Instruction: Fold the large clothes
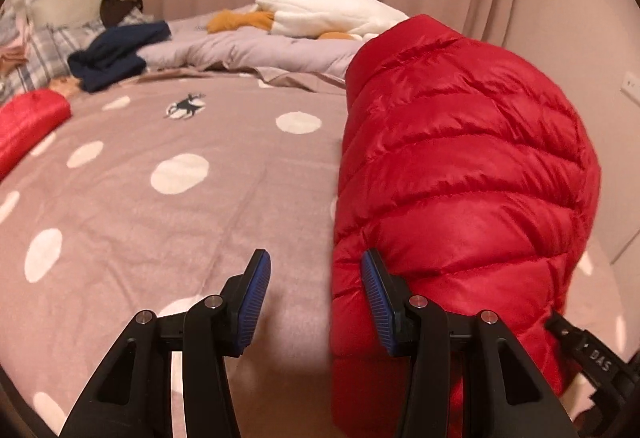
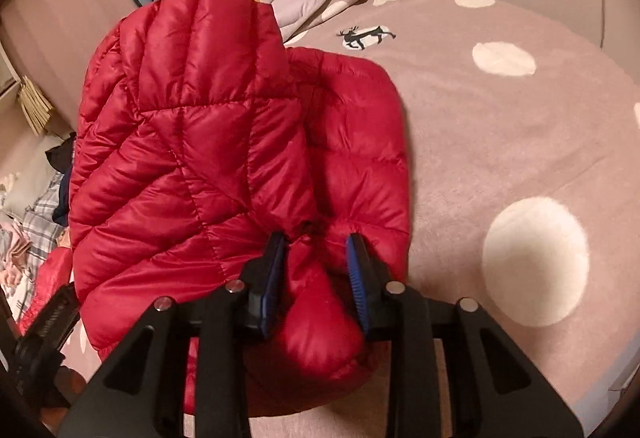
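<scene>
right gripper [image 2: 316, 266] clamped on a bunched edge of the red puffer jacket [image 2: 200, 141], which hangs partly lifted over the polka-dot bedsheet [image 2: 500, 141], looks mid-fold, not laid flat yet. left gripper [image 1: 316, 302] part-open, nothing between pads, jacket just beside it. only legible text: "das" on a strap [image 1: 600, 360]

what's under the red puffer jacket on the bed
The red puffer jacket lies on the pink polka-dot bedspread, with its own folded layer beneath. Anything else under it is covered.
</scene>
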Demonstrator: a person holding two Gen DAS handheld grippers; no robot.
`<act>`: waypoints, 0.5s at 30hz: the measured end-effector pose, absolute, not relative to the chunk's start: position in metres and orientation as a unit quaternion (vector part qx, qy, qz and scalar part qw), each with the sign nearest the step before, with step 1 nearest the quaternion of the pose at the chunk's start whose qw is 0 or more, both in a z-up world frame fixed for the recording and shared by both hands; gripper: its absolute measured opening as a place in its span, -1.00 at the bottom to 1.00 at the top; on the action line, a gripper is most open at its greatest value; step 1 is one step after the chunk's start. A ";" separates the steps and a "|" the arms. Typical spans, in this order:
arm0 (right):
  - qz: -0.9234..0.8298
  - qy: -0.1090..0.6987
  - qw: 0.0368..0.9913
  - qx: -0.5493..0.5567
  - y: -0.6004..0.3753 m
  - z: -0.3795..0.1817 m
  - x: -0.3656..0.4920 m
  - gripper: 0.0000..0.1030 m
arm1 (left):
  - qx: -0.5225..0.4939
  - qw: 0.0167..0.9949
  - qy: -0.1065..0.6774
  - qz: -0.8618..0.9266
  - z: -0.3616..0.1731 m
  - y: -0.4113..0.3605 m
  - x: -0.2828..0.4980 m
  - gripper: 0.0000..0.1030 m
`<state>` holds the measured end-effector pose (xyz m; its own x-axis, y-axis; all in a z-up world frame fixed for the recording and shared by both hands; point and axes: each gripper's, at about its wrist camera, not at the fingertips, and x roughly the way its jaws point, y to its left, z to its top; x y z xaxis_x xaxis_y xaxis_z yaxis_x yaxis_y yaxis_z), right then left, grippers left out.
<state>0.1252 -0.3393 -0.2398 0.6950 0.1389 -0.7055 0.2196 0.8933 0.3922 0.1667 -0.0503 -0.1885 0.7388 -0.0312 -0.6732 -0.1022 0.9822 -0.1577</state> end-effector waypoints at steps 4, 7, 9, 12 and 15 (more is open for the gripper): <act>-0.044 0.389 0.903 0.178 -0.326 -0.235 0.131 -0.38 | -0.086 0.926 0.366 0.032 -0.195 -0.056 0.171 -0.09; -0.047 0.390 0.903 0.173 -0.322 -0.237 0.131 -0.37 | -0.094 0.926 0.364 0.034 -0.195 -0.056 0.171 -0.09; -0.040 0.392 0.901 0.182 -0.324 -0.237 0.131 -0.37 | -0.089 0.926 0.365 0.032 -0.196 -0.058 0.172 -0.10; -0.030 0.393 0.899 0.193 -0.328 -0.239 0.130 -0.36 | -0.084 0.926 0.368 0.028 -0.199 -0.059 0.175 -0.09; -0.027 0.392 0.898 0.197 -0.330 -0.239 0.131 -0.36 | -0.092 0.925 0.369 0.027 -0.200 -0.057 0.176 -0.09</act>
<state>0.1314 -0.3300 -0.2393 0.6911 0.1058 -0.7149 0.2029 0.9210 0.3325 0.1762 -0.0574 -0.2005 0.7269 -0.0189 -0.6865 -0.1171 0.9816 -0.1510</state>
